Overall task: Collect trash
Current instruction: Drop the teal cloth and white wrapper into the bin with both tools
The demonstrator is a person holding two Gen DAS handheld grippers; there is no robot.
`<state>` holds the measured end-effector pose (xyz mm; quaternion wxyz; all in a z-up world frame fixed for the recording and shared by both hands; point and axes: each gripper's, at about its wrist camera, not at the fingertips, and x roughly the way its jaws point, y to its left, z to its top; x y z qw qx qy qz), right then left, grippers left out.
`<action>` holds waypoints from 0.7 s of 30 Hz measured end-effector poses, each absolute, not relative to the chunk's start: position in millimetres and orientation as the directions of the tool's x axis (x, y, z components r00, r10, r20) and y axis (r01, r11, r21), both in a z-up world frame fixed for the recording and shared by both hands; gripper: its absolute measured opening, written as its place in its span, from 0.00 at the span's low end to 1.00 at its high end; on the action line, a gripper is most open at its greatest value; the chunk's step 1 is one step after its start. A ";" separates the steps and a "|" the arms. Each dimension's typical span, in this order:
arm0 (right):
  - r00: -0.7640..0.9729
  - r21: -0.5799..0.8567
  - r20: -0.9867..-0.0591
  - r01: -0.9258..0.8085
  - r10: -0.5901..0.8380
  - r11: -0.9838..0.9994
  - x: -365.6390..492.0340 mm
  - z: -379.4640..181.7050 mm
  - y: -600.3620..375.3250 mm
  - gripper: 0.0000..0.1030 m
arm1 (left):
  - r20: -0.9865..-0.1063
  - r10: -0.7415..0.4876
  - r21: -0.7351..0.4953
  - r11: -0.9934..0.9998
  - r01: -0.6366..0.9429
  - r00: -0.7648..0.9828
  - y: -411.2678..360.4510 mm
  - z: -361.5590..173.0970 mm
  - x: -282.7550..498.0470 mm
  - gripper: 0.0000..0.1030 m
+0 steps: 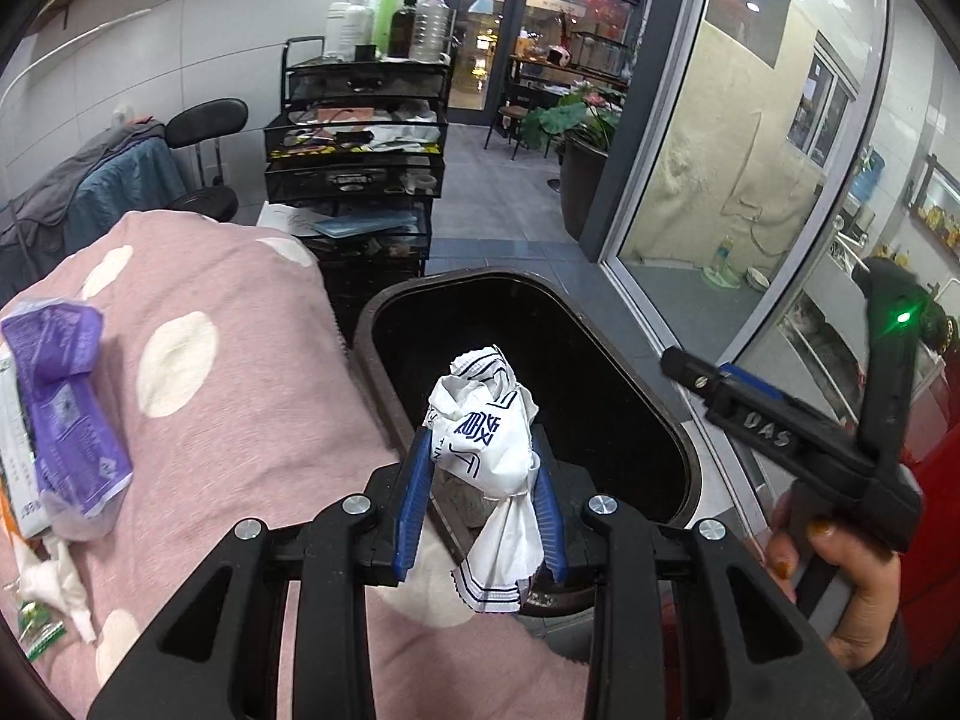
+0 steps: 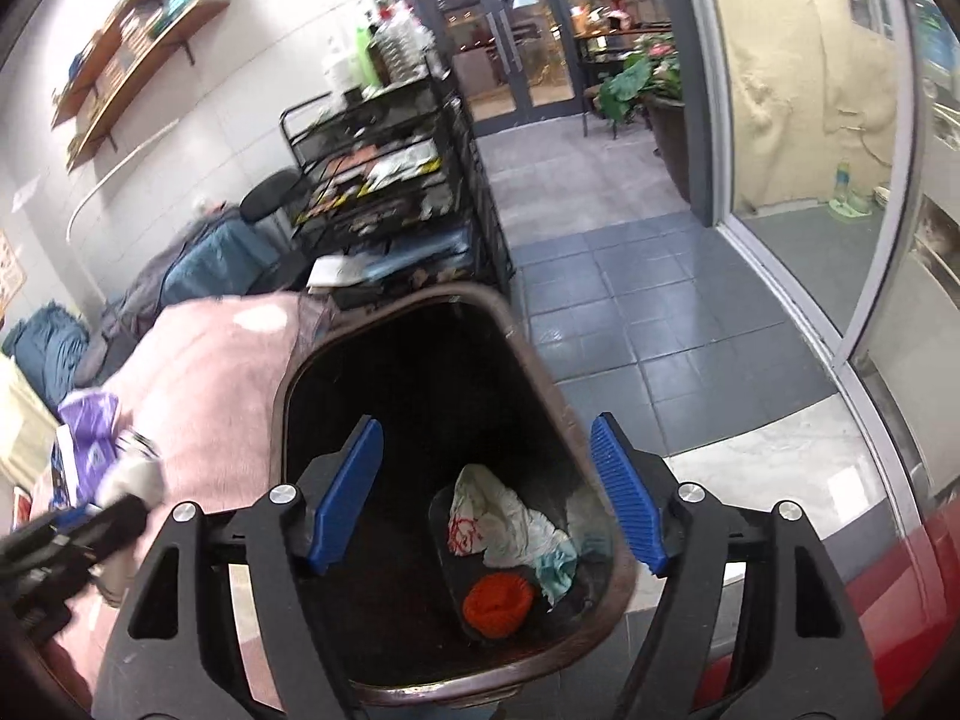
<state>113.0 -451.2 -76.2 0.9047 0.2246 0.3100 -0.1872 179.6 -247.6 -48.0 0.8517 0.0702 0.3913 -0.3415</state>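
My left gripper (image 1: 480,468) is shut on a crumpled white wrapper with blue print (image 1: 489,438) and holds it over the near rim of a dark brown trash bin (image 1: 690,462). My right gripper (image 2: 486,492) is open and empty above the bin (image 2: 300,378); crumpled white paper (image 2: 510,522) and an orange ball of trash (image 2: 498,603) lie at its bottom. The right gripper also shows in the left wrist view (image 1: 678,363), right of the bin. A purple packet (image 1: 66,396) and white tissue scraps (image 1: 54,588) lie on the pink dotted blanket (image 1: 240,372).
A black mesh cart (image 1: 360,162) loaded with bottles stands behind the bin. A black stool (image 1: 207,138) and draped clothes are at the left. A glass wall (image 1: 750,180) and tiled floor (image 2: 630,330) run to the right. A potted plant (image 1: 582,138) stands by the doorway.
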 end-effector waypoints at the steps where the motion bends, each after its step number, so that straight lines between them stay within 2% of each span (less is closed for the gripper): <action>1: 0.738 0.291 -0.641 0.488 -0.211 0.823 110.8 -73.8 -454.3 0.71 | -0.720 -0.524 -0.142 0.754 0.641 0.456 -252.6 -49.6 180.9 0.31; 14: 0.722 0.300 -0.630 0.566 -0.286 0.768 91.4 -63.6 -485.7 0.74 | -0.756 -0.495 -0.081 0.719 0.690 0.427 -298.8 -62.7 189.3 0.34; 15: 0.721 0.300 -0.631 0.569 -0.288 0.766 90.3 -63.8 -486.9 0.74 | -0.758 -0.493 -0.076 0.717 0.693 0.426 -301.0 -63.6 190.1 0.38; 17: 0.719 0.302 -0.632 0.571 -0.288 0.763 88.7 -64.6 -488.4 0.75 | -0.758 -0.488 -0.064 0.717 0.694 0.433 -302.7 -64.9 189.2 0.56; 18: 0.719 0.302 -0.633 0.572 -0.288 0.762 88.7 -65.1 -488.7 0.75 | -0.754 -0.487 -0.060 0.720 0.692 0.441 -302.4 -65.0 189.3 0.69; 19: 0.717 0.302 -0.634 0.574 -0.289 0.762 88.3 -65.5 -489.2 0.75 | -0.747 -0.489 -0.058 0.723 0.689 0.451 -301.8 -65.4 188.8 0.76; 21: 0.717 0.302 -0.635 0.573 -0.288 0.761 89.5 -66.1 -489.2 0.75 | -0.744 -0.489 -0.053 0.723 0.688 0.456 -300.9 -66.8 188.5 0.80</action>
